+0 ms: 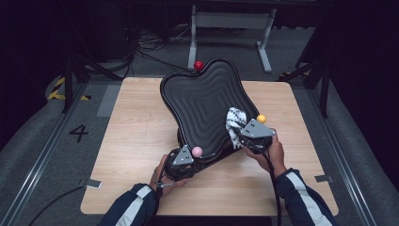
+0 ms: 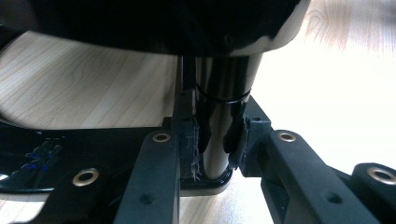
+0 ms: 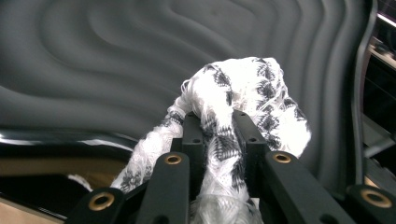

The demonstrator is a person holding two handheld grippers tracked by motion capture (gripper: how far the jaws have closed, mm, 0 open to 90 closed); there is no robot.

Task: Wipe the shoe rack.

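On the wooden surface, my left hand-held gripper clamps what seems the seat's glossy post; my right hand-held gripper clamps a patterned cloth against the ribbed black seat.

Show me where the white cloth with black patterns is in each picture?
High view: the white cloth with black patterns lies right of centre, on the ridged black tray, at the right gripper.
Right gripper view: centre, pinched between the jaws.
Left gripper view: not in it.
Shared landmark: the tray, its underside in the left gripper view.
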